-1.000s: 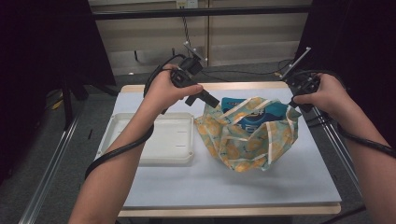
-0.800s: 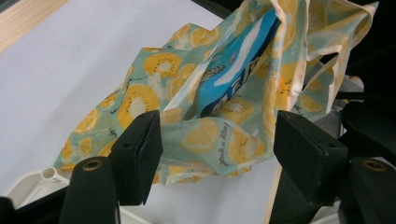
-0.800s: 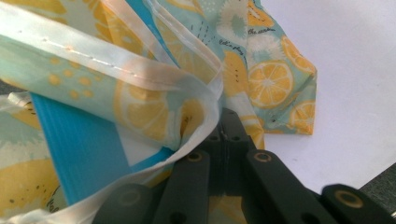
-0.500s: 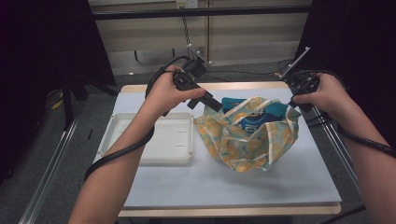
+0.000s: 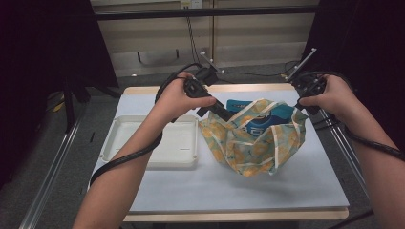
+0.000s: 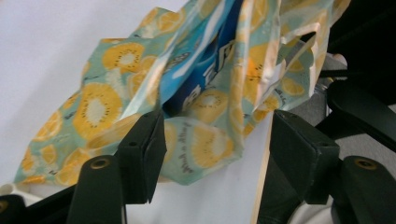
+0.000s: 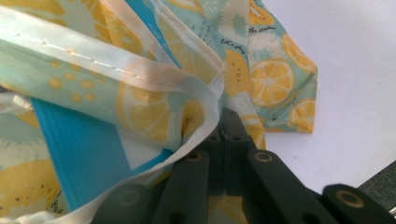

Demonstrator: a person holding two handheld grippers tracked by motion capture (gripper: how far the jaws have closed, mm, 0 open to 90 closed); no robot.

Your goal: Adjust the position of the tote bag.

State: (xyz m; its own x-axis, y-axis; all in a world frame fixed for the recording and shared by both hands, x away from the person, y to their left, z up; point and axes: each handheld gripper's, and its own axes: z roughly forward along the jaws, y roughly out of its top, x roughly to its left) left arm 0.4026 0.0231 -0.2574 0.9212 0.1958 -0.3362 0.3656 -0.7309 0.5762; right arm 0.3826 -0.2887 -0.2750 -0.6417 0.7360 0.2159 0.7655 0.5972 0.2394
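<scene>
A lemon-print fabric bag (image 5: 253, 148) stands on the white table with a blue packet (image 5: 260, 117) inside its open mouth. My left gripper (image 5: 223, 113) reaches the bag's left rim. In the left gripper view its jaws (image 6: 217, 140) stand apart and have just been closing, with a fold of the bag (image 6: 98, 107) and the blue packet (image 6: 201, 74) between and ahead of them, not pinched. My right gripper (image 5: 302, 106) is at the bag's right rim. In the right gripper view it (image 7: 226, 121) is shut on the bag's white-edged rim (image 7: 187, 88), beside the packet (image 7: 79, 149).
An empty white tray (image 5: 143, 143) lies left of the bag. The table (image 5: 215, 191) has bare room in front of the bag. Its right edge runs close to my right hand, and cables trail from both grippers.
My left gripper has shifted slightly down and right, towards the bag's left rim. The right gripper and the bag have kept still.
</scene>
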